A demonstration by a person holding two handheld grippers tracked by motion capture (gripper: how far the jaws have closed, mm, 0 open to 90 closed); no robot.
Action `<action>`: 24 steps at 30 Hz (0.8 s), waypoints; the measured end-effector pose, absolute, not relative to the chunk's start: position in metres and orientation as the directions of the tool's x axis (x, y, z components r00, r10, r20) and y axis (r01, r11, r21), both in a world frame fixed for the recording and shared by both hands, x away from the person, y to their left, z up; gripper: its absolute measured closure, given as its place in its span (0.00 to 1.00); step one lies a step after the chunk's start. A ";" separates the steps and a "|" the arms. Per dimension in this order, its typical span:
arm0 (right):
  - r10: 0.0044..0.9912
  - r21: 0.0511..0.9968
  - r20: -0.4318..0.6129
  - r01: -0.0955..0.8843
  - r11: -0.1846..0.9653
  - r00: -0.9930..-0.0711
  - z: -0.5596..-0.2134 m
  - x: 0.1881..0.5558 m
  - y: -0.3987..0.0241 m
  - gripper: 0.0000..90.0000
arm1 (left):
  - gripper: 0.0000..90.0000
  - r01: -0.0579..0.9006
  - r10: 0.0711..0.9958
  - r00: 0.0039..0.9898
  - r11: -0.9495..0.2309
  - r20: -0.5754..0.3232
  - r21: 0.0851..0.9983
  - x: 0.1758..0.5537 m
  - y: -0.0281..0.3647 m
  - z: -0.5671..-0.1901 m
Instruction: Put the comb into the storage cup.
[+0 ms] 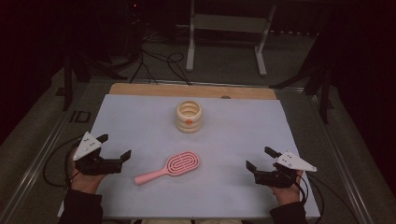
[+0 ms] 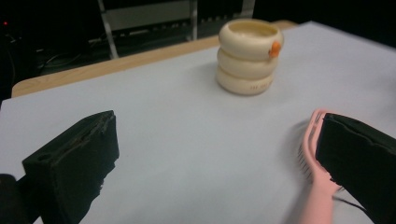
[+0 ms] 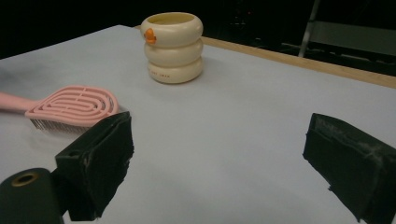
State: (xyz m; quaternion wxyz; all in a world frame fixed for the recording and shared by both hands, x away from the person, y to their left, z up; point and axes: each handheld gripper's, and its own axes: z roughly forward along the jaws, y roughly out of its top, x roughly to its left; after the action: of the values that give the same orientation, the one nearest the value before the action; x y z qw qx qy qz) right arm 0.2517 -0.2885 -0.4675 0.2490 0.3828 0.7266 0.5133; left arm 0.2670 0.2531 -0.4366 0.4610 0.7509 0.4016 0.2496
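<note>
The high view showed the whole brush (image 1: 169, 166) before one cup (image 1: 188, 116), between the gaping, empty left tool (image 1: 115, 147) and right tool (image 1: 260, 158).

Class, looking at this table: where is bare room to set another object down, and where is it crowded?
Free: the white sheet left of the cream cup, and the stretch between the cup and the right gripper. Crowded: between the left gripper and the pink brush.

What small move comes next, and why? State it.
Probably slide the left gripper toward the pink hairbrush's handle: its fingers stand open and empty, the handle end points its way, and the brush lies bristles-down, untouched, nearer it than the right gripper.
</note>
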 end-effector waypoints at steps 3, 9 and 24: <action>0.814 0.935 0.033 0.306 0.180 -0.579 -0.468 0.252 -0.289 0.09 | 0.00 0.392 0.815 0.578 -0.305 0.026 0.868 0.272 0.243 -0.437; 0.817 0.935 0.036 0.308 0.176 -0.576 -0.468 0.252 -0.290 0.09 | 0.00 0.424 0.773 0.633 -0.394 0.045 0.815 0.281 0.227 -0.436; 0.816 0.931 0.041 0.319 0.178 -0.576 -0.469 0.253 -0.290 0.09 | 0.01 0.441 0.662 0.739 -0.614 0.123 0.655 0.296 0.180 -0.445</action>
State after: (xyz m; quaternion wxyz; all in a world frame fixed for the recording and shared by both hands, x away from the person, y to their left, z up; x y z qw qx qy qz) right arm 0.2534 -0.2903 -0.4687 0.2444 0.3900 0.7275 0.5089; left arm 0.2963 0.1799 -0.4445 0.3080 0.8801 0.3134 0.1798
